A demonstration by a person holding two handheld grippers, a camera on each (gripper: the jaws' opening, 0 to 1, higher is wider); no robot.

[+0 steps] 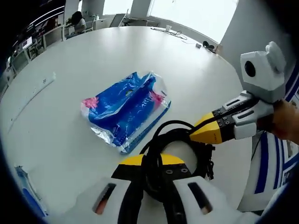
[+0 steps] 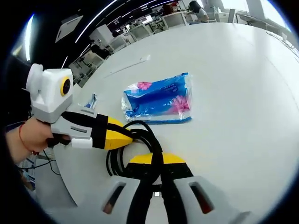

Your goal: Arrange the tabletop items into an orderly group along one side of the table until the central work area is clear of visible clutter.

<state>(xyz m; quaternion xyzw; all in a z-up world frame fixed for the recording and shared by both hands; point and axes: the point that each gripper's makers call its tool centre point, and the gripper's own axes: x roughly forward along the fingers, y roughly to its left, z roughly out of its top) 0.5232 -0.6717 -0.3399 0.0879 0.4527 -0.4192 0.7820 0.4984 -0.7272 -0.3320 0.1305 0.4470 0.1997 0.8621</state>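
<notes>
A floppy black cable coil [image 1: 180, 140] is pinched by both grippers' fingers, apparently; the soft, light tissue pack [image 1: 126, 109] lies beyond on the table [image 1: 93, 60].

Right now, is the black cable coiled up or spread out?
Coiled: the black cable sits in a looped bundle on the white table, with both tongs shut on it, left tongs and right tongs.

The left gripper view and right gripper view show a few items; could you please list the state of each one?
Black cable: coiled, gripped by both grippers at the table's near edge.
Blue tissue pack: lying flat on the white table, apart from the cable.
Left gripper: shut on the cable.
Right gripper: shut on the cable.
</notes>
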